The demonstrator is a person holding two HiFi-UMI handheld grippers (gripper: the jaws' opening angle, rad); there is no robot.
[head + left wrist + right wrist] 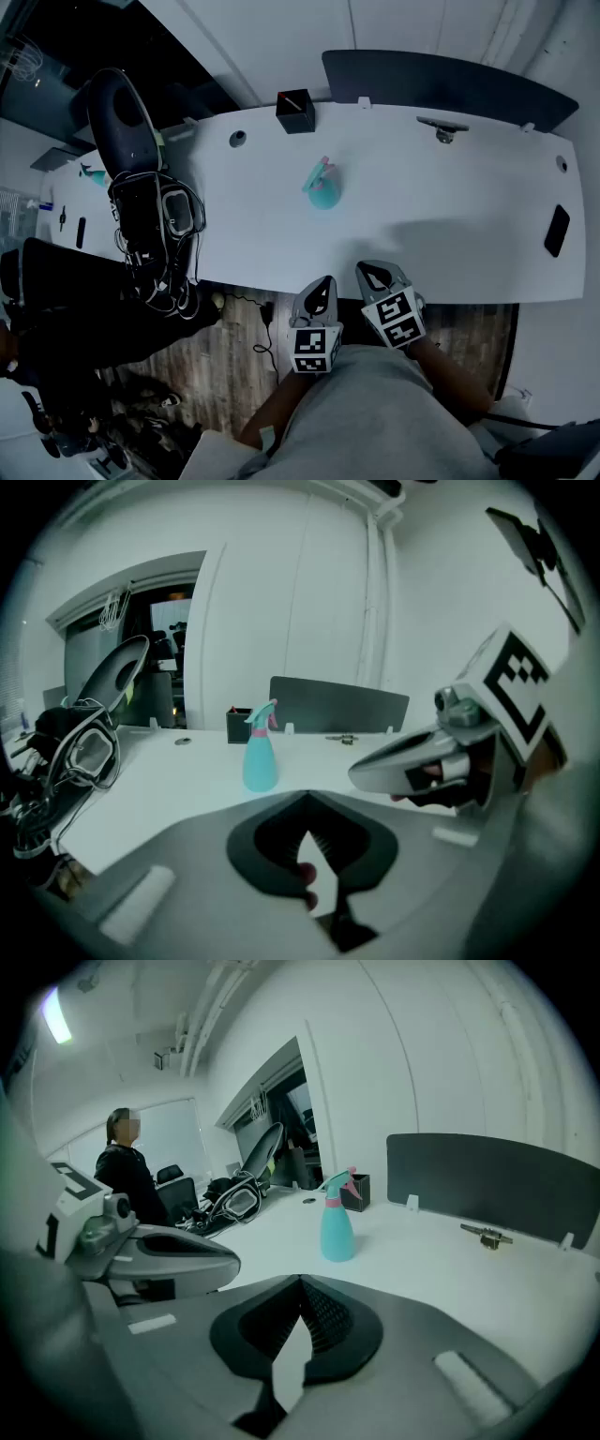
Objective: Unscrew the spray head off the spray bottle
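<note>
Teal spray bottle [324, 190] upright near the middle of the white counter [450, 216], its spray head [317, 173] with pink collar screwed on; black pen holder [295, 112] at 11 o'clock from the bottle, by the far edge; left tongs [323, 286] and right tongs [373, 274] side by side over the near edge, at 6 o'clock from the bottle and well apart from it; both pairs of jaws closed together, nothing between them.
</note>
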